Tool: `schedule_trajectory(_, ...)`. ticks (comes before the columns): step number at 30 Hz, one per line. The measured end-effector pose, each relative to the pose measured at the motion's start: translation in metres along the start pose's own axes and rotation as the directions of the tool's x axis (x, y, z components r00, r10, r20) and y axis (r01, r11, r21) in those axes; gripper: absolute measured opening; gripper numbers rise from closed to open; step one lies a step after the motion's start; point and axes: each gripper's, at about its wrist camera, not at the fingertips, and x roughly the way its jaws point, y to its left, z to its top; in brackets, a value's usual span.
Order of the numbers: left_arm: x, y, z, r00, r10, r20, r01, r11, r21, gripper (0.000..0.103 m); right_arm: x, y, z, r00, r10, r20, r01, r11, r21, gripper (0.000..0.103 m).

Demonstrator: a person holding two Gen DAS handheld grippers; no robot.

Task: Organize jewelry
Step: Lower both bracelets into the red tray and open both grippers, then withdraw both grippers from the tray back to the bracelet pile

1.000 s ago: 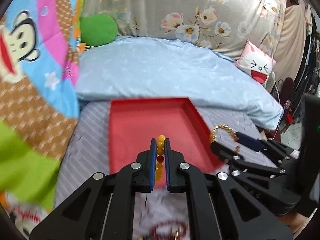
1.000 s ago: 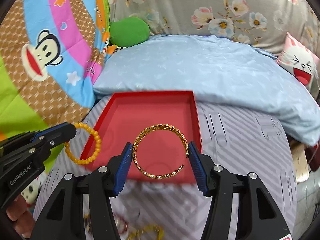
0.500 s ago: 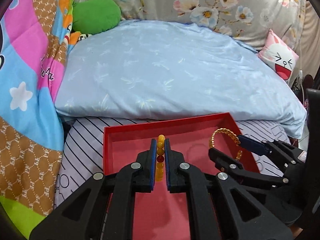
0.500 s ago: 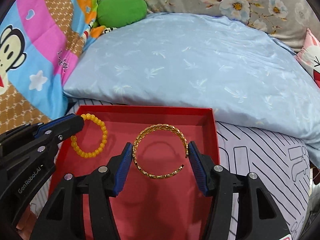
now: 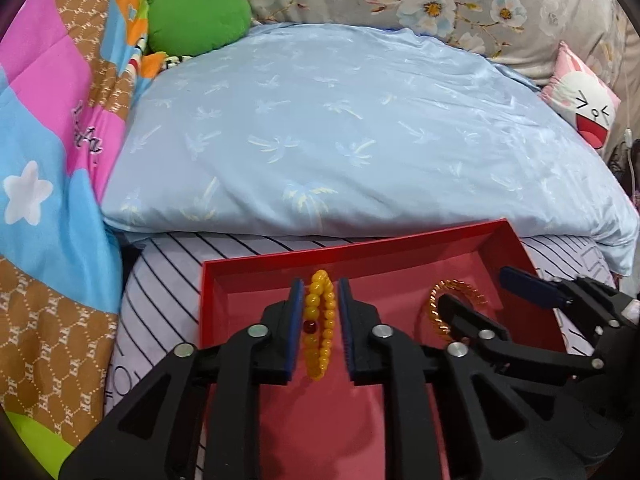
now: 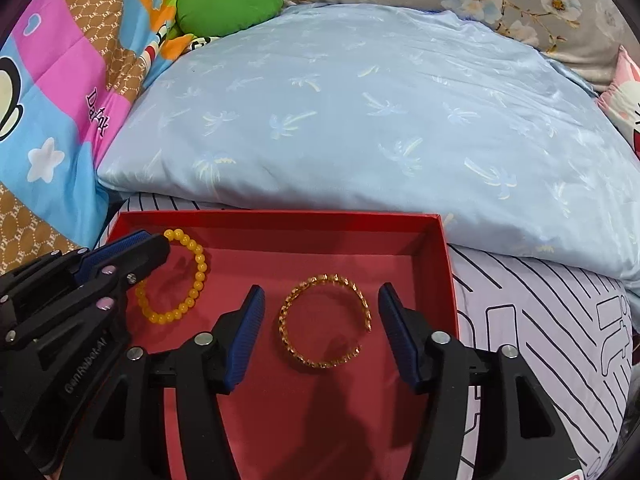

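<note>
Lying at the far left, a patchwork cartoon blanket (image 6: 60,92) borders a pale blue pillow (image 6: 360,112) on the bed. Just in front sits a red tray (image 6: 276,222) on the striped sheet (image 6: 540,312). The left hand-held gripper (image 5: 320,320) is released, its blue pads slightly apart on either side of the yellow bead bracelet (image 5: 320,324), which lies in the tray's left part. Further right, the right hand-held gripper (image 6: 322,330) is spread wide, both pads clear of the open gold bangle (image 6: 324,320) resting flat on the tray floor between them.
</note>
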Motion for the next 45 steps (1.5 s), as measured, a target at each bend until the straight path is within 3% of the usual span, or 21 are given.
schedule_trajectory(4,-0.005,0.004,-0.001,1.000,0.016,0.012,-0.016,1.000,-0.019,0.034,-0.008,-0.002,-0.001,1.000,-0.014,0.019,0.014,1.000,0.001,0.060)
schedule_trajectory(11,-0.033,0.000,-0.003,0.998,0.028,0.049,-0.028,1.000,-0.008,0.035,-0.041,0.000,-0.008,0.996,-0.040,0.079,0.041,0.999,-0.017,0.062)
schedule_trajectory(20,-0.101,-0.015,-0.018,0.993,0.025,0.118,-0.028,0.999,0.017,0.035,-0.110,-0.007,-0.029,0.988,-0.013,0.152,0.011,1.000,0.014,0.062)
schedule_trajectory(32,-0.184,-0.036,-0.084,0.991,-0.010,0.136,0.002,0.998,0.057,0.035,-0.186,-0.002,-0.111,0.984,-0.018,0.180,0.014,1.000,0.025,0.062)
schedule_trajectory(39,-0.205,-0.032,-0.136,0.993,-0.023,0.118,0.020,0.999,0.030,0.047,-0.200,-0.002,-0.170,0.990,0.040,0.139,-0.050,0.997,0.067,0.067)
schedule_trajectory(45,-0.208,-0.021,-0.187,0.997,0.000,0.081,0.002,1.000,-0.014,0.047,-0.195,-0.002,-0.226,0.997,0.013,0.082,-0.019,0.997,0.080,0.067)
